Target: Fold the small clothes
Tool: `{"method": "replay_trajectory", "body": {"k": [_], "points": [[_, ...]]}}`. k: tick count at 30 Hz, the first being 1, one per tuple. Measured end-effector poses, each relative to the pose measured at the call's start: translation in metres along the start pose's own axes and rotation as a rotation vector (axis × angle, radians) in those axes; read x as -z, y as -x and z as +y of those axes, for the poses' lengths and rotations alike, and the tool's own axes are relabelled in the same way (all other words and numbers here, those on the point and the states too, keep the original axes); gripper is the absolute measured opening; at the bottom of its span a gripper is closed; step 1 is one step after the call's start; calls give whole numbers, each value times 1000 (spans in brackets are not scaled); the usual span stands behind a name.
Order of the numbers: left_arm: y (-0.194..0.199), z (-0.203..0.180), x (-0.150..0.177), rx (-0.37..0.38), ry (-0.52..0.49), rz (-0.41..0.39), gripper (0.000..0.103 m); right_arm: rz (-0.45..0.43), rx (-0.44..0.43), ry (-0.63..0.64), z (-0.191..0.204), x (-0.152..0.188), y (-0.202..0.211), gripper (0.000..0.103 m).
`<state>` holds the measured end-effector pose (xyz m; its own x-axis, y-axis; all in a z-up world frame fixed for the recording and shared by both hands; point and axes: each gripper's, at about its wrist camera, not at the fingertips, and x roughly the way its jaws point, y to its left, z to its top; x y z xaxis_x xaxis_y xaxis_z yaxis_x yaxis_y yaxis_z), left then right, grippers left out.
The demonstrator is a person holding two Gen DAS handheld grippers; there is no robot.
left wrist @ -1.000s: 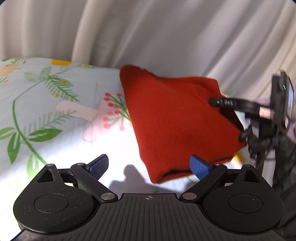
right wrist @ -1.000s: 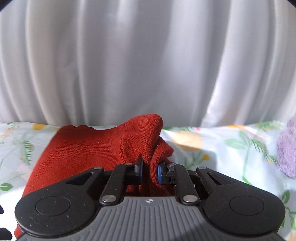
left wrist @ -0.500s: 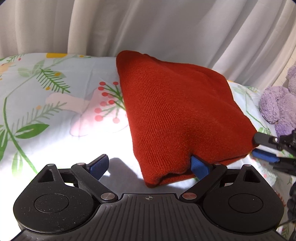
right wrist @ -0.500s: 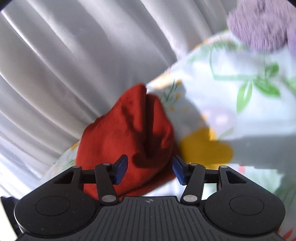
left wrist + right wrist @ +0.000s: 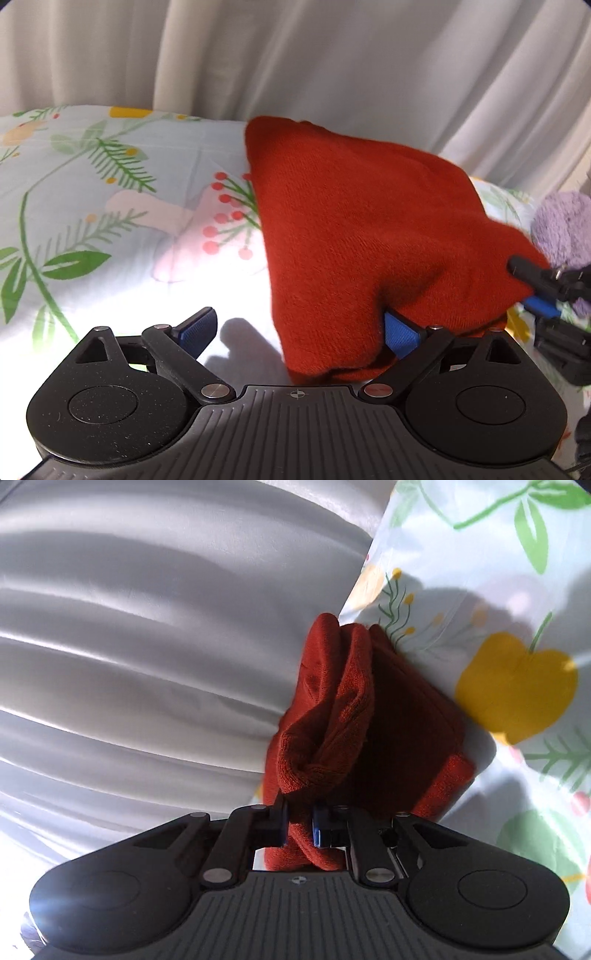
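- The folded garment (image 5: 362, 236) lies on the bedsheet (image 5: 110, 206), with the curtain (image 5: 295, 55) behind it
- A plush toy (image 5: 565, 229) sits right of the garment
- My left gripper (image 5: 299, 332) straddles its near corner; my right gripper (image 5: 299, 827) meets its right corner

Each black plastic two-finger gripper (image 5: 299, 330) (image 5: 299, 825) has round textured discs, silver pivot screws, a ribbed base, and blue ridged fingertip pads (image 5: 195, 328).
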<state>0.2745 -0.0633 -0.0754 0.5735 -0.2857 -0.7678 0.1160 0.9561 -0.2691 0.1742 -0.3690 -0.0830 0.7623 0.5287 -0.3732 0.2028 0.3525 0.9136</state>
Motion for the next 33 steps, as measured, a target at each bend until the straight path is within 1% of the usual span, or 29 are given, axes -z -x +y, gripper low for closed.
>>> {"method": "replay_trajectory", "body": {"k": [3,4,8,12,13,15,17,19,20,22,26,29,30,33], "points": [[1,7,-2,14,35,7,98,10,137,75,-2,2,-5,11],[1,8,-3,16,45,10,98,12,163,96,-3,3,-5,11],[2,6,-2,7,47,4,98,31,221,119,-3,4,-10,11],[11,15,-1,9,80,-28,98,39,211,139,2,7,-14,11],[14,18,0,12,88,-33,99,48,209,142,-3,3,-11,12],[22,27,1,10,106,-44,99,67,218,160,-5,2,-10,14],[30,42,-1,-30,133,-65,98,76,238,195,-6,0,-7,19],[36,59,-5,-105,168,-76,97,69,243,226,-3,-4,1,28],[38,68,-8,-110,191,-80,97,58,249,246,-1,-7,5,31],[40,80,-16,-67,235,-75,97,31,253,263,2,-12,12,40],[35,78,-31,95,284,-61,97,-8,245,257,5,-24,18,44],[20,64,-42,224,302,-19,98,-21,245,264,8,-29,16,46],[14,59,-45,256,303,1,98,-20,245,270,9,-29,14,46],[-6,47,-54,308,297,56,98,-22,245,285,12,-35,11,48]]}}
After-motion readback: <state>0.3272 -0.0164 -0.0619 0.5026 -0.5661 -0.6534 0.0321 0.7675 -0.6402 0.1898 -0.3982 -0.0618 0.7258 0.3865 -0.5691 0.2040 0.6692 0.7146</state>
